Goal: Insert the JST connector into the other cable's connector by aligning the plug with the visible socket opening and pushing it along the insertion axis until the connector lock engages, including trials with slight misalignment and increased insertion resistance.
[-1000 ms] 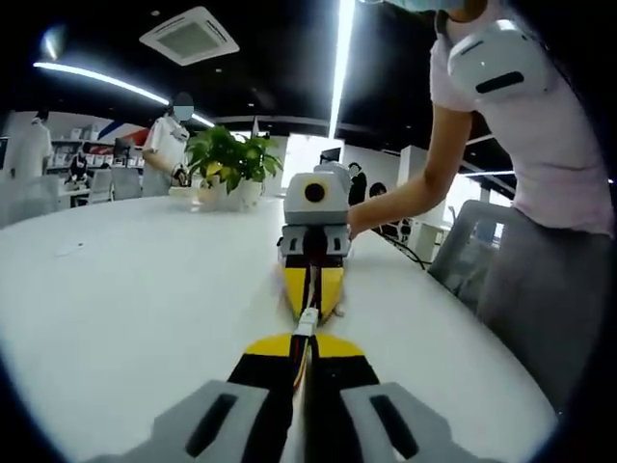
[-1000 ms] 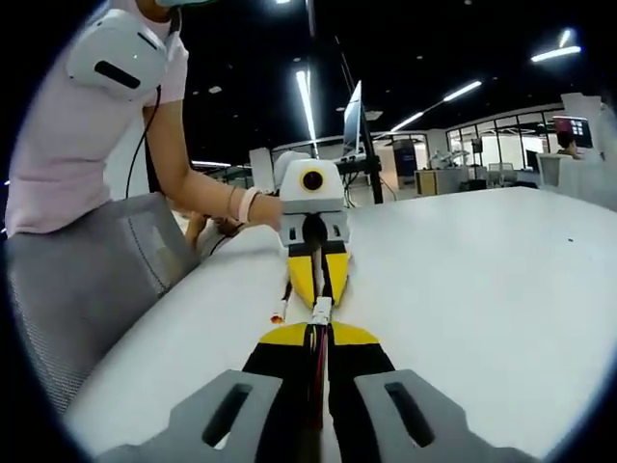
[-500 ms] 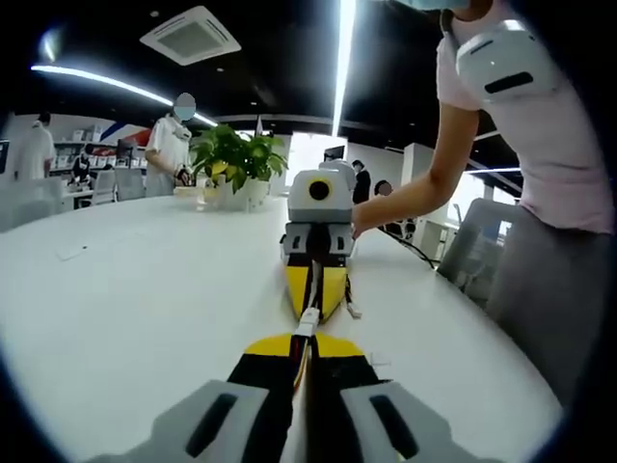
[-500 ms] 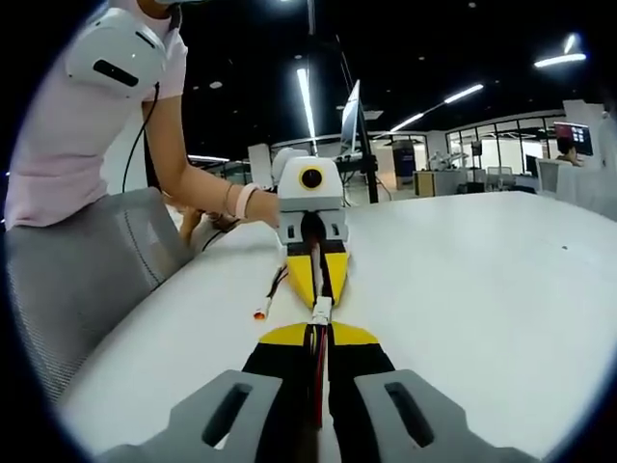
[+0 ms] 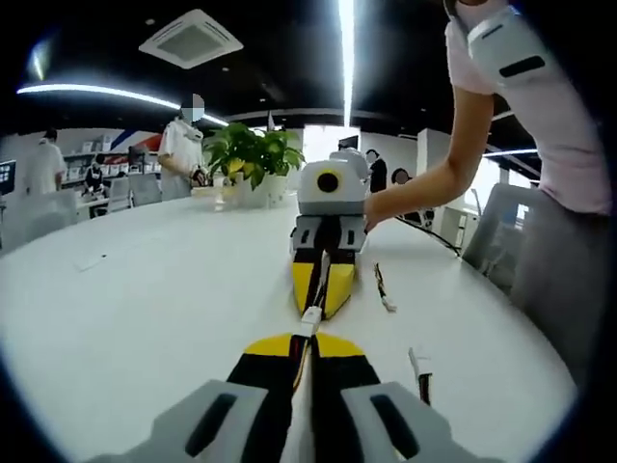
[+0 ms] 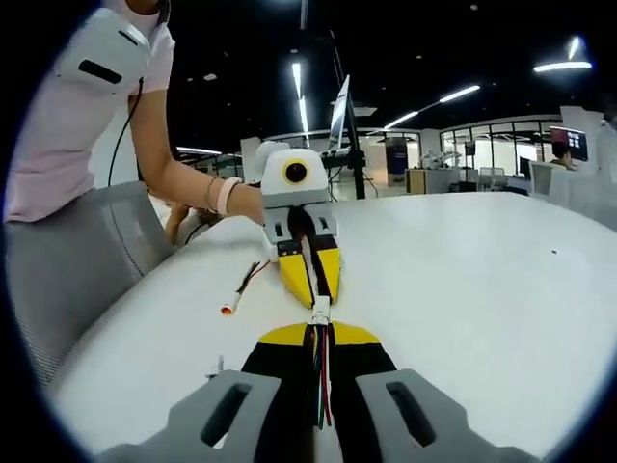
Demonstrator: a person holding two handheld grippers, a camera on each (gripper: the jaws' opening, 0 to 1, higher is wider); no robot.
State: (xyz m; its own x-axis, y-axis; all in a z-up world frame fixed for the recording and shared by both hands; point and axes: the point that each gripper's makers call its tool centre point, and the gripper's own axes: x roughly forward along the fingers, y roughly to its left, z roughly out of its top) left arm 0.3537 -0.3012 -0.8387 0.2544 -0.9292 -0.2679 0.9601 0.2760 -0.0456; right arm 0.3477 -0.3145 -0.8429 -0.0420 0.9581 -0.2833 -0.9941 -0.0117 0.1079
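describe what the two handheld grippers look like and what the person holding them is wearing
Both the left gripper and the right gripper have grey finger mounts, black jaws and rounded yellow tips. Seen head-on, each carries a pale grey housing above pointed yellow jaws. The person wears a short-sleeved pale pink top with a white shoulder pad, grey trousers and a light wristband.

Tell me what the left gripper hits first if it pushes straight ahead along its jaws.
Most likely the right gripper, facing it head-on. The white connector at the left gripper tips already bridges the two, so little free travel seems left, though depth is hard to judge.
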